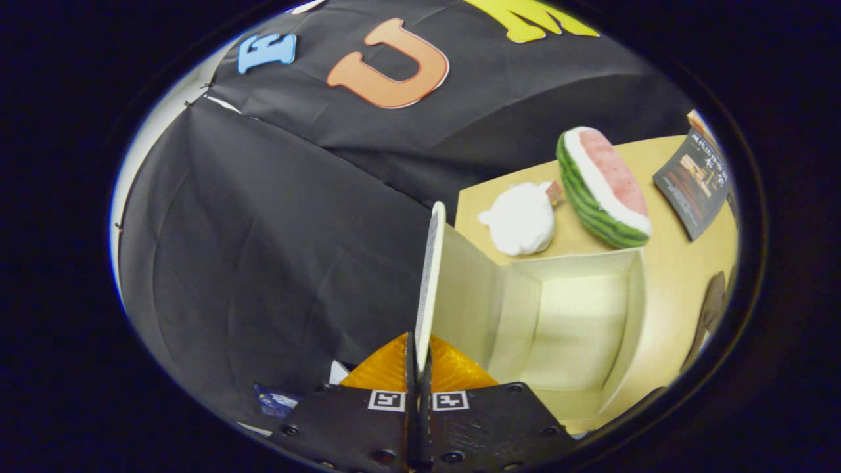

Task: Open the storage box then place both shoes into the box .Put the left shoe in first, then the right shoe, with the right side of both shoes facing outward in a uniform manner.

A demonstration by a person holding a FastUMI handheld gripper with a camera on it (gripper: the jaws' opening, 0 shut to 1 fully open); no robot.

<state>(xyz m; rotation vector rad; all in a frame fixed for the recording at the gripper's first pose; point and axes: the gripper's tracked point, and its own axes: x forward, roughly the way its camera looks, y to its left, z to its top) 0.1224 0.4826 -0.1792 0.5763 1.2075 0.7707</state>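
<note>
My gripper (418, 351) is shut on the lid (430, 276) of the storage box, pinching its thin edge between both fingers. The lid stands raised, seen edge-on, rising straight ahead of the fingertips. To its right the white storage box (631, 295) lies open on the tan table, its pale inside bare. A dark shape (711, 309) lies on the table past the box's right wall; I cannot tell what it is.
Beyond the box on the tan table (670, 263) lie a white plush toy (522, 220), a watermelon-slice plush (601, 187) and a dark booklet (695, 180). Black cloth wall hangs to the left and behind.
</note>
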